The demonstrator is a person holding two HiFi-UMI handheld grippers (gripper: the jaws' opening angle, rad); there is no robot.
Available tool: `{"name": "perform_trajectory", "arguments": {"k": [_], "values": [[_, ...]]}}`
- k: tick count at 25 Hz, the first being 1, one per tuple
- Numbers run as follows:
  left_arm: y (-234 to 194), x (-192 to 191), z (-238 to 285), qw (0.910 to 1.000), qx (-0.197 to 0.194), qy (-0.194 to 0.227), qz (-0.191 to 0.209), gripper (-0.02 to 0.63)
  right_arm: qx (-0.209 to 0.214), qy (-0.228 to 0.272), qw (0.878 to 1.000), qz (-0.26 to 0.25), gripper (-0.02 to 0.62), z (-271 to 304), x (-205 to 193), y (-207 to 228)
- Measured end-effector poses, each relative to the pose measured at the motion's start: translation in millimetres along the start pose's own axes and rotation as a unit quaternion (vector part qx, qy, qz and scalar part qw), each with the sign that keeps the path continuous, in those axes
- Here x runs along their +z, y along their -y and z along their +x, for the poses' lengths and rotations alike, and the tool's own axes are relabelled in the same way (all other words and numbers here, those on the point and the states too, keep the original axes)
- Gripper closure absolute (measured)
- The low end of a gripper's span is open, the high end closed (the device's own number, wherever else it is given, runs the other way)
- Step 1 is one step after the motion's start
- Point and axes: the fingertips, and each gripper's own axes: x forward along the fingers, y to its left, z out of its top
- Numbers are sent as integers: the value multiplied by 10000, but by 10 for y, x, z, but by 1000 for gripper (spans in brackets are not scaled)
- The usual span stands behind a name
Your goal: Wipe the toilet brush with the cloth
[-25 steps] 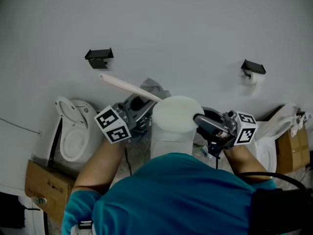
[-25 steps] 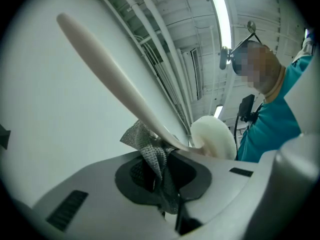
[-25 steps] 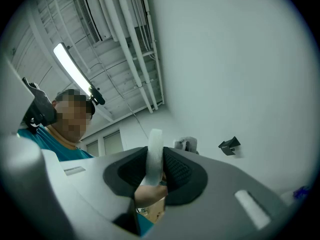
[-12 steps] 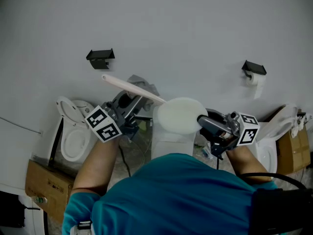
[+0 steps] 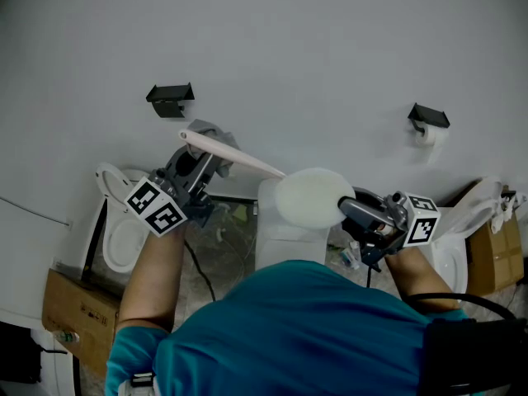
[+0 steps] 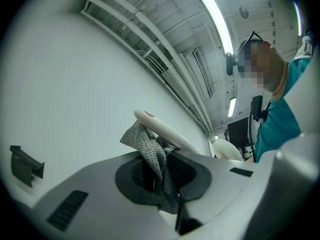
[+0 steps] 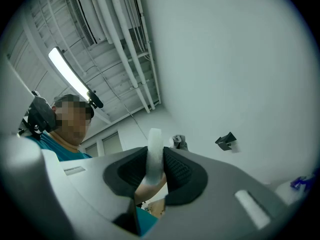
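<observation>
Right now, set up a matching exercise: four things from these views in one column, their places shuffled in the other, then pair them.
1 cloth
2 toilet brush
3 paper roll
4 cardboard box

A between the right gripper jaws
B on the wall under a black holder
C beside a toilet
D between the left gripper jaws

Pairs: 1-D, 2-A, 3-B, 4-C

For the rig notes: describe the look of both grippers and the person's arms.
Both the left gripper and right gripper have light grey moulded bodies with black jaw pads. Each carries a white cube with black square markers. The person wears a teal short-sleeved shirt.
</observation>
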Motion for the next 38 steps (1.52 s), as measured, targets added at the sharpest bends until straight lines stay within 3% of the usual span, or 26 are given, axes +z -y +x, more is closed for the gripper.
{"name": "perform_trajectory", "arguments": {"k": [11, 14, 18, 21, 23, 25, 26, 27, 28, 31, 34, 38], "values": [[-377, 235, -321, 9983, 487, 247, 185, 571, -30, -22, 9999, 121, 508, -51, -40, 48], [-529, 553, -507, 9958, 635, 589, 284, 571, -171, -122, 9997, 81, 508, -80, -53, 84], [-625, 1086, -727, 9892, 779, 942, 803, 571, -449, -205, 9988, 66, 508, -255, -162, 238], [-582, 1080, -773, 9887, 918, 585, 1032, 571, -649, -66, 9978, -66, 508, -264, -46, 259], [-505, 741, -738, 9898, 1002, 128, 1000, 571, -889, -96, 9955, -325, 508, -275, 37, 298], [-366, 305, -645, 9891, 989, -410, 1012, 571, -1299, -442, 9859, -961, 508, -244, 34, 340], [-268, 112, -564, 9883, 902, -642, 1045, 571, -1536, -760, 9741, -1475, 508, -209, 3, 360], [-157, -56, -465, 9872, 766, -847, 1110, 571, -1768, -1158, 9548, -2092, 508, -166, -48, 379], [-40, -204, -353, 9853, 592, -1036, 1222, 571, -1971, -1603, 9274, -2745, 508, -120, -118, 397], [349, -477, -4, 9703, -57, -1540, 1864, 571, -2306, -2882, 8194, -4385, 508, 11, -373, 457], [721, -603, 260, 9406, -695, -1993, 2659, 571, -2272, -3620, 7179, -5495, 508, 126, -599, 519], [1099, -799, 490, 8906, -1459, -2568, 3458, 571, -1866, -4274, 6071, -6434, 508, 149, -920, 592]]}}
